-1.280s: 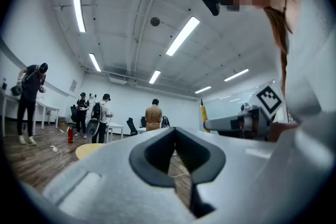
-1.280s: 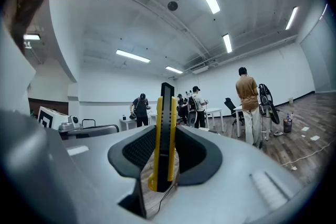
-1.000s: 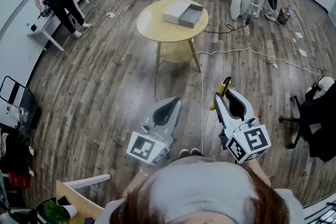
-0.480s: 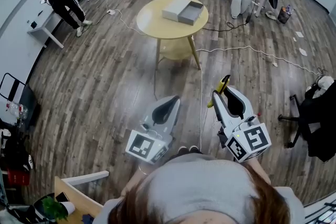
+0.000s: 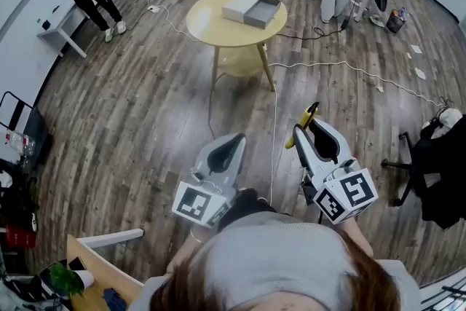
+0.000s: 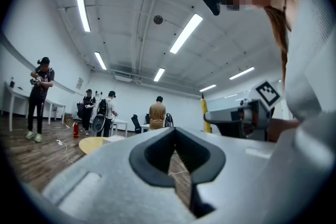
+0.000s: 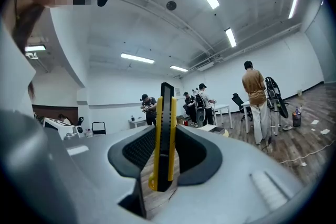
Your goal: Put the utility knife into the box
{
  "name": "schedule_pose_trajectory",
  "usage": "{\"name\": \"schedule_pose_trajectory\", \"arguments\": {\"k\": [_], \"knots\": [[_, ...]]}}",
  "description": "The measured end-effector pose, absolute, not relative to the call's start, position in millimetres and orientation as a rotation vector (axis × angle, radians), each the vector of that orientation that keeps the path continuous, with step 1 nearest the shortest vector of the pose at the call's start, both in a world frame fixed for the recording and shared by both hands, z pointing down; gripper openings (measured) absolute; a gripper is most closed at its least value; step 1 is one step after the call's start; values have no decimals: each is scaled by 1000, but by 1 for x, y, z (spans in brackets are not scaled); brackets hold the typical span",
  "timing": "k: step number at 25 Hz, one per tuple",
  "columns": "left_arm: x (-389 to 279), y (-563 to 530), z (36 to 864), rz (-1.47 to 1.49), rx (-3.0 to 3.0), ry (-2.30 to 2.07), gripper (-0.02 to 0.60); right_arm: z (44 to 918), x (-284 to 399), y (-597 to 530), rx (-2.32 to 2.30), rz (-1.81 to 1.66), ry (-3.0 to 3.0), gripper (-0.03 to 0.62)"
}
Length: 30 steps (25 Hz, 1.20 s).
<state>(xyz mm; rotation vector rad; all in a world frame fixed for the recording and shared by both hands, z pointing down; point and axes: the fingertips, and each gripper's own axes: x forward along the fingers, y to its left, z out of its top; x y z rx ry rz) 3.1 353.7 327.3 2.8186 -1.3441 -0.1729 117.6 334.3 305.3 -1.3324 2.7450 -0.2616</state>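
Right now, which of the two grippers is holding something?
The right gripper: it clamps the yellow utility knife, while the left gripper is shut on nothing.

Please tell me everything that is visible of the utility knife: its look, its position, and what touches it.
The utility knife is slim, with a yellow body and a black centre strip, and looks like plastic. No blade shows. It stands nearly upright in the right gripper, clamped between the black ribbed pads. Its black top rises above the jaws and its rounded yellow end hangs below. It is carried above the wooden floor, well short of the box on the round table.
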Motion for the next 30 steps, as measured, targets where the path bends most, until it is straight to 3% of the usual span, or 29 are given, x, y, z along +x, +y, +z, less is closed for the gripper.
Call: {"name": "schedule_pose_trajectory", "arguments": {"k": [17, 30], "knots": [[8, 301, 328, -188, 2823, -1329, 3, 308, 109, 288, -1263, -311, 2775, 121], [-28, 167, 319, -195, 2861, -1285, 3, 299, 74, 160, -1305, -287, 2740, 121]]}}
